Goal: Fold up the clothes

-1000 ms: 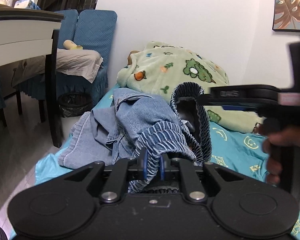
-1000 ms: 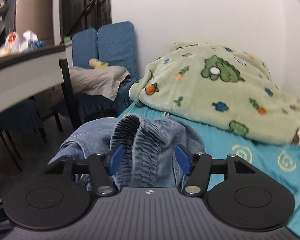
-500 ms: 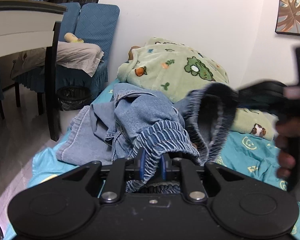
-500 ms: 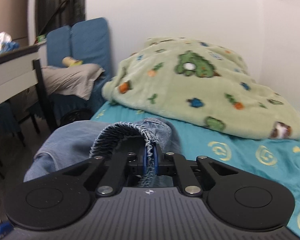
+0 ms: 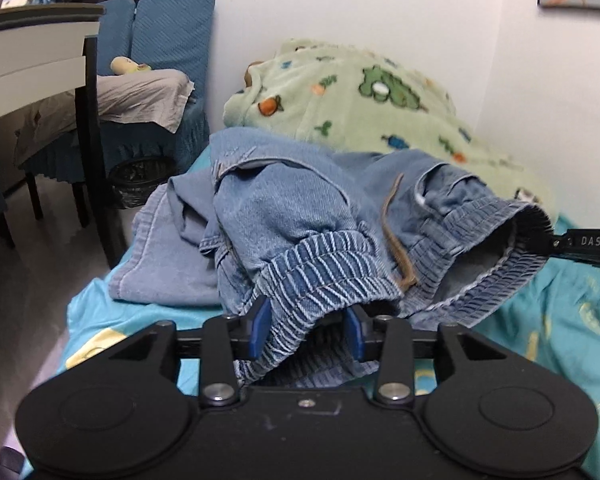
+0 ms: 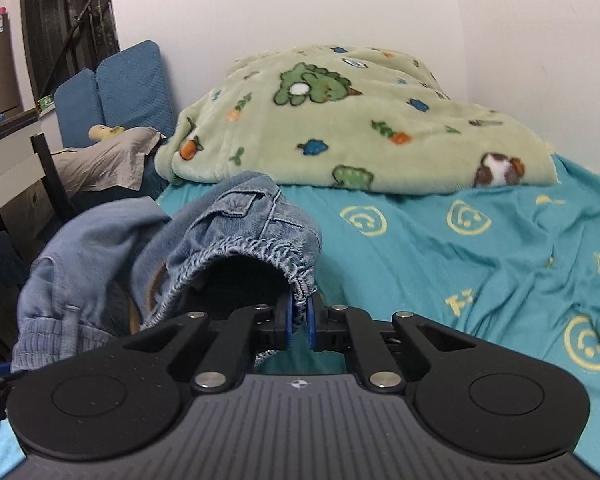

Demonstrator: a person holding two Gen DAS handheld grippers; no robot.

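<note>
The denim shorts [image 5: 300, 216] are lying bunched near the left edge of a teal bedsheet [image 6: 480, 248], with a green blanket [image 6: 340, 120] heaped at the bed's far end against the white wall. The right gripper [image 6: 298, 316] is pinching the elastic waistband [image 6: 256, 254], while the left gripper [image 5: 306, 328] is sitting spread apart around the waistband, beside a white table [image 5: 32, 56] and blue chairs [image 5: 168, 40].

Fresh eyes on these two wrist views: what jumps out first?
The crumpled blue jeans, heaped at the near left of the teal bedsheet, fill the foreground. Their elastic waistband is stretched between the claws: the right claw is clamped on one end, while the left claw stands open around the other. Behind, a green cartoon-print blanket is piled against the wall.
</note>
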